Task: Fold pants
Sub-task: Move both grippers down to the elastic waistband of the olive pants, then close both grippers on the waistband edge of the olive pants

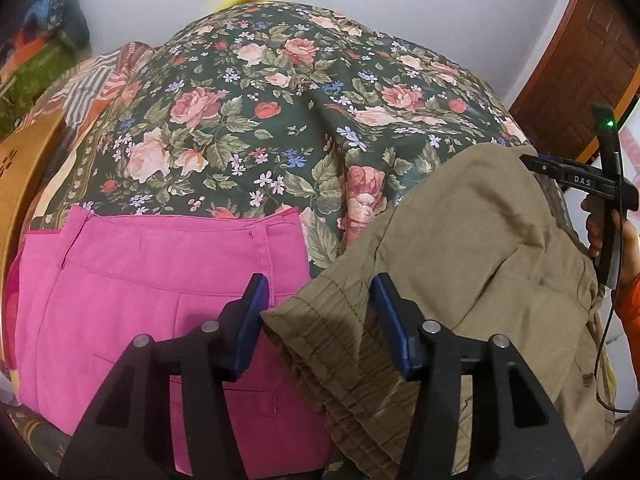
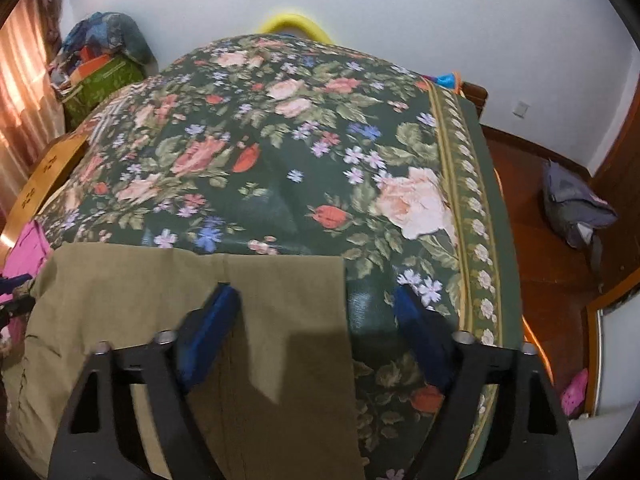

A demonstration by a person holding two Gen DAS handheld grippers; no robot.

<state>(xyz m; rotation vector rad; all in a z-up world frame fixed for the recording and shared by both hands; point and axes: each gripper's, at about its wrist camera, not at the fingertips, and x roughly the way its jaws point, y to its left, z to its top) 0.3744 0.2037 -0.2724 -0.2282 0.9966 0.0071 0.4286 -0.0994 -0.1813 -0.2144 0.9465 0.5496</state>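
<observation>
Olive pants (image 1: 460,240) lie crumpled on the right of the floral bedspread (image 1: 280,120). My left gripper (image 1: 320,312) stands open over them, with their gathered elastic waistband (image 1: 320,344) lying between its blue pads. In the right wrist view the olive pants' leg (image 2: 200,280) lies flat, ending in a straight hem. My right gripper (image 2: 316,316) is open and straddles the leg's right edge, one finger (image 2: 212,320) above the cloth, the other over the bedspread (image 2: 320,160). A hand in an orange sleeve (image 1: 628,280) holds the right gripper's body at the left wrist view's edge.
Folded pink pants (image 1: 140,300) lie just left of the olive pair. A wooden board (image 1: 24,168) borders the bed's left side, with piled clutter (image 2: 104,68) behind. Right of the bed is wooden floor (image 2: 552,248) with a grey bag (image 2: 576,208).
</observation>
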